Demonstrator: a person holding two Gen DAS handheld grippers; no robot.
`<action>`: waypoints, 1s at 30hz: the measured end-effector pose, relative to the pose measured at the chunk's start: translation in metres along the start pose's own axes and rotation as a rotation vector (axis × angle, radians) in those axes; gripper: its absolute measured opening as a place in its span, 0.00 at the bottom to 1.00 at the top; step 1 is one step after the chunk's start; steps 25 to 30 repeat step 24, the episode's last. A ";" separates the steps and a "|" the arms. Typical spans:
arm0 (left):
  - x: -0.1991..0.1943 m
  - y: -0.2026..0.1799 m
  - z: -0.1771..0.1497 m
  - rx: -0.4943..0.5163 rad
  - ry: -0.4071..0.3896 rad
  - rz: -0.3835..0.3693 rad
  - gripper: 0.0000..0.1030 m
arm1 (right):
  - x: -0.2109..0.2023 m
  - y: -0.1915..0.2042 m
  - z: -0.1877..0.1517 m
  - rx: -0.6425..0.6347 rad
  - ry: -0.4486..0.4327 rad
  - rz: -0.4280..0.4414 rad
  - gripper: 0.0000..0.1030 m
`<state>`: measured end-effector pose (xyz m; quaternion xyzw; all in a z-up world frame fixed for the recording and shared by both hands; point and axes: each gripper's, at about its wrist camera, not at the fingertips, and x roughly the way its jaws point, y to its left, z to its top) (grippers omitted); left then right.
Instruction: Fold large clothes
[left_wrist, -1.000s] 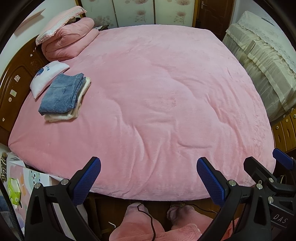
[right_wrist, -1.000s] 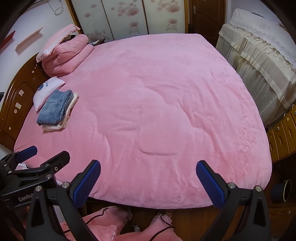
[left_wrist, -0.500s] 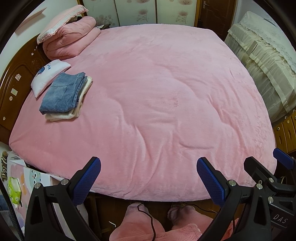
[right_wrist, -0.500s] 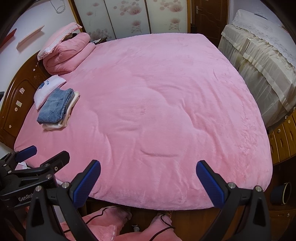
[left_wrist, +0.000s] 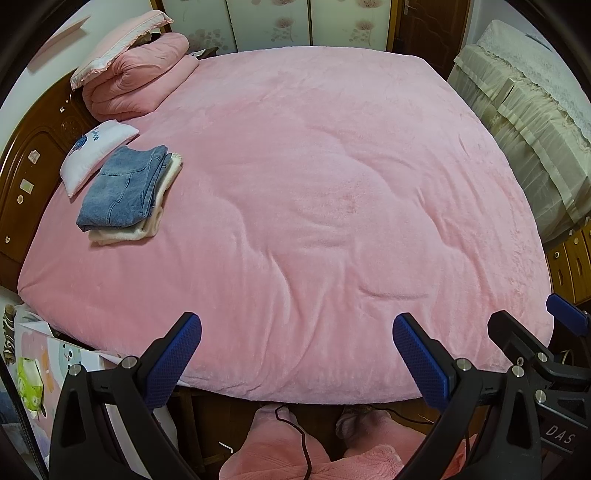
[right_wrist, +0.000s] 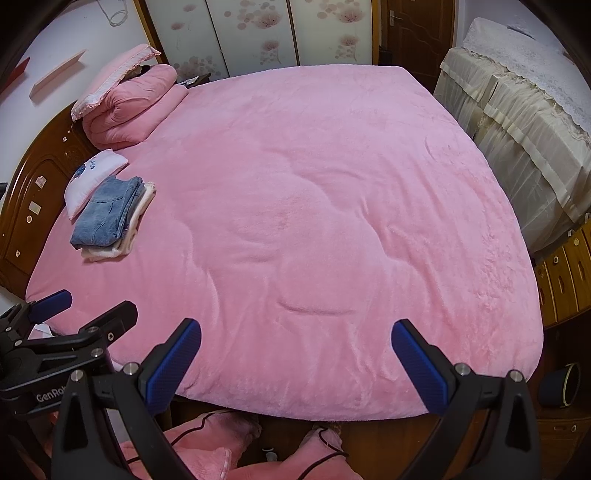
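A folded pair of blue jeans (left_wrist: 123, 190) lies on a folded cream garment (left_wrist: 149, 227) at the left of the pink bed (left_wrist: 314, 184); the jeans also show in the right wrist view (right_wrist: 107, 214). My left gripper (left_wrist: 295, 356) is open and empty above the bed's near edge. My right gripper (right_wrist: 295, 356) is open and empty beside it, to its right. Each gripper shows at the edge of the other's view. No unfolded garment is in sight.
A white pillow (left_wrist: 94, 153) and a rolled pink quilt (left_wrist: 136, 85) lie by the wooden headboard (left_wrist: 26, 173). A cream-covered piece of furniture (left_wrist: 532, 122) stands to the right. A printed box (left_wrist: 37, 373) sits on the floor at the left. Pink slippers (right_wrist: 229, 446) are below.
Both views have drifted slightly, so the bed and the folded stack sit a little differently in frame. Both grippers stay open and empty.
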<state>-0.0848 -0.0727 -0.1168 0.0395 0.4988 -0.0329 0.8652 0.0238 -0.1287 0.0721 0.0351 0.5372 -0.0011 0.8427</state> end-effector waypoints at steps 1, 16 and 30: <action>0.000 -0.001 0.000 0.000 0.000 0.000 1.00 | 0.001 -0.001 0.001 -0.001 0.000 -0.001 1.00; 0.004 -0.001 0.007 0.005 0.006 0.008 1.00 | 0.003 -0.003 0.005 0.000 0.001 -0.003 1.00; 0.006 -0.010 0.019 0.022 0.001 0.016 1.00 | 0.010 -0.014 0.020 0.008 -0.004 0.004 1.00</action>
